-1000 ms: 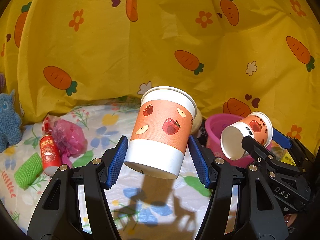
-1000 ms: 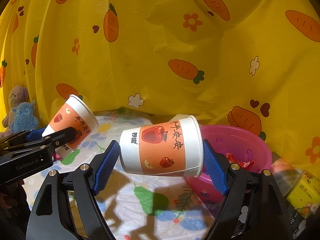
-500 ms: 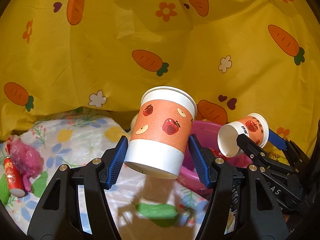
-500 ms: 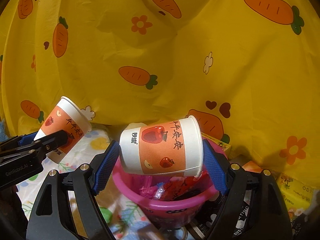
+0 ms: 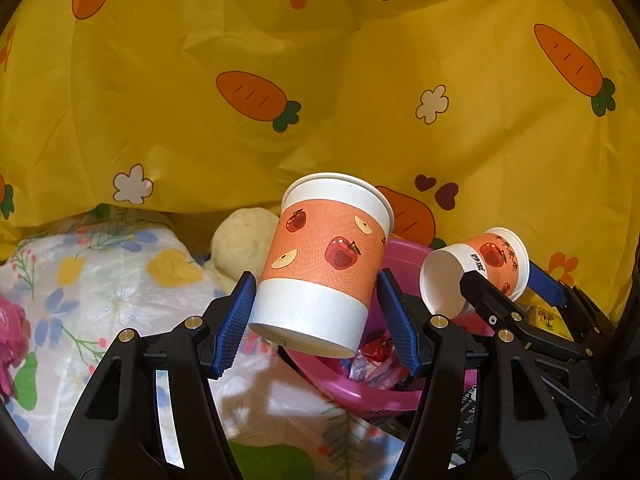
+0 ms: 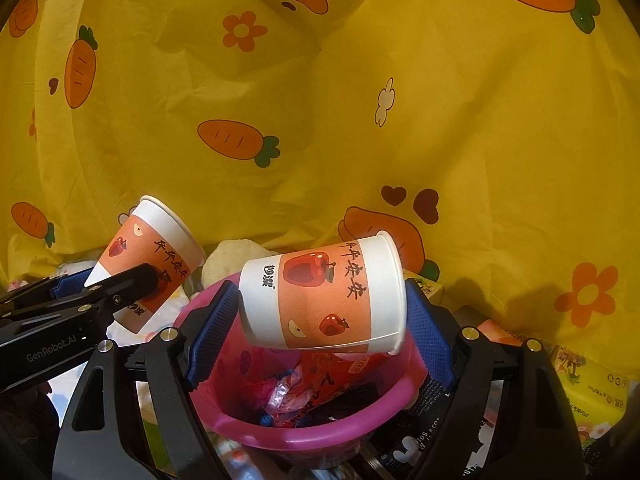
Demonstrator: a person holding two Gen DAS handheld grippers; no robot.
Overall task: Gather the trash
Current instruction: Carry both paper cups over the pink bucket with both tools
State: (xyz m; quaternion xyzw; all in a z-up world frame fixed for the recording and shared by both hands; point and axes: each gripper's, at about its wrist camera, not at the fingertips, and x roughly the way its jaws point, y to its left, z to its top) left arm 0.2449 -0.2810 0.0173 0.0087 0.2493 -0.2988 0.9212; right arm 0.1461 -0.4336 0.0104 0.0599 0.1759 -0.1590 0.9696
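My left gripper (image 5: 316, 320) is shut on an orange and white paper cup (image 5: 324, 260) printed with apples, held nearly upright beside the left rim of the pink trash bucket (image 5: 360, 392). My right gripper (image 6: 320, 320) is shut on a second apple cup (image 6: 324, 292), held on its side right above the pink bucket (image 6: 304, 436), which holds wrappers. Each view shows the other gripper's cup: the right one in the left wrist view (image 5: 476, 268), the left one in the right wrist view (image 6: 152, 264).
A yellow carrot-print cloth (image 5: 320, 80) hangs close behind. A floral sheet (image 5: 100, 280) covers the surface at left, with a cream plush toy (image 5: 240, 240) by the bucket. Yellow packets (image 6: 592, 388) lie at right.
Both grippers have moved right with their cups. The right cup now hangs over the bucket's opening, and the left cup has come up to the bucket's left rim.
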